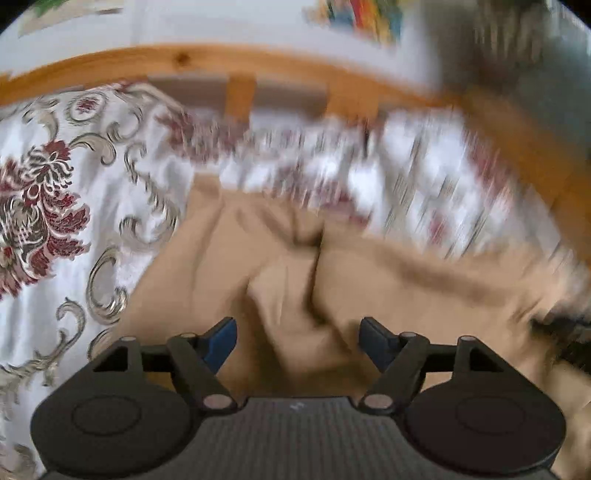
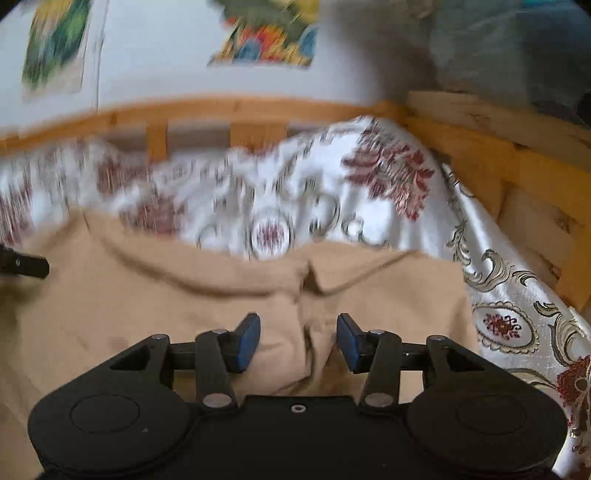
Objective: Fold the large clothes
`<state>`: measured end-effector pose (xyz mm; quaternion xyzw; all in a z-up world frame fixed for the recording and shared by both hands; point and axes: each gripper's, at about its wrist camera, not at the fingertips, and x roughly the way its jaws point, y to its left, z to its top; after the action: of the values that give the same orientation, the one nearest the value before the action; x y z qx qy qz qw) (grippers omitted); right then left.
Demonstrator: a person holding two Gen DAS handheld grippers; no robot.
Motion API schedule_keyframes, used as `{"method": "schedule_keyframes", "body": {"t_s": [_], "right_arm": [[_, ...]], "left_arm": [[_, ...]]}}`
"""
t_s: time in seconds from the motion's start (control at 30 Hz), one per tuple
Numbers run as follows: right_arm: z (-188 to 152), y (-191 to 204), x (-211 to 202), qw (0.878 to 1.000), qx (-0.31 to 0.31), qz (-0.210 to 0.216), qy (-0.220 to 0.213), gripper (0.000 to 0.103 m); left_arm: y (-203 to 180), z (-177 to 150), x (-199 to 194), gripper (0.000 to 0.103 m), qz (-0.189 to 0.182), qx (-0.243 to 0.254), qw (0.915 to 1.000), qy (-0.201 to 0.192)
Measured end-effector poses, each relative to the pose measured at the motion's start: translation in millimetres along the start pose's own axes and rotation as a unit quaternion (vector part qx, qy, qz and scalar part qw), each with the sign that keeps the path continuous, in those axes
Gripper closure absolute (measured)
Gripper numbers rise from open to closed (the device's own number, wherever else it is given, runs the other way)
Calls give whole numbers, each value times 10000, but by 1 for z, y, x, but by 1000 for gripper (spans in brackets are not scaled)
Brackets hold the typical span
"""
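A large tan garment (image 1: 266, 266) lies crumpled on a white floral bedspread (image 1: 66, 177). In the left wrist view my left gripper (image 1: 297, 341) is open, its blue-padded fingers either side of a raised fold of the tan cloth. In the right wrist view the same garment (image 2: 147, 295) spreads wide, with a seam or collar notch in the middle. My right gripper (image 2: 298, 341) is open just above the cloth, a fold between its fingers. Both views are blurred by motion.
A wooden bed rail (image 1: 240, 70) with slats runs along the far side, and another rail (image 2: 517, 162) stands at the right. The white wall behind holds colourful pictures (image 2: 266, 33). A dark gripper part (image 2: 22, 264) shows at the left edge of the right wrist view.
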<state>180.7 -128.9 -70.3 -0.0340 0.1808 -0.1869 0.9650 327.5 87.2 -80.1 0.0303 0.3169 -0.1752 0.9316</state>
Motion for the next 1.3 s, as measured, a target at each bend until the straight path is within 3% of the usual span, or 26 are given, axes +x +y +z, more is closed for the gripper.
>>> {"method": "schedule_keyframes", "body": {"t_s": [0.07,0.23,0.43,0.5,0.67,0.97,1.1,1.17,1.3], "right_arm": [[-10,4,13,9996,-103,-58,241,55],[-12,-6,1,9993,66,213,316,54],[-12,-25,-64,9975,290,648,47,33],[-14,-24,-93,9970,70,770,-92,21],[-29,-16,-160,9933,-493,989,-334,3],[-100,28,-233,9834,-1310,1231,237,1],[-136,58,-246,9702,-1870,1468,461,1],[-155,72,-247,9615,-2149,1573,673,1],[-185,98,-244,9463,-2863,1267,803,1]], "left_arm": [[-4,-5,16,28,179,46,9995,270],[17,-12,4,24,5,-425,9987,296],[32,-19,-55,9,-164,-545,9984,-34],[30,-28,-82,0,-234,-304,9991,-183],[15,-60,-150,1,-445,633,9962,-409],[-7,-135,-212,1,-771,1724,9820,-34],[-25,-158,-221,1,-695,2107,9748,231],[-32,-165,-227,1,-782,2335,9691,145],[-44,-179,-228,1,-864,2705,9588,110]]}}
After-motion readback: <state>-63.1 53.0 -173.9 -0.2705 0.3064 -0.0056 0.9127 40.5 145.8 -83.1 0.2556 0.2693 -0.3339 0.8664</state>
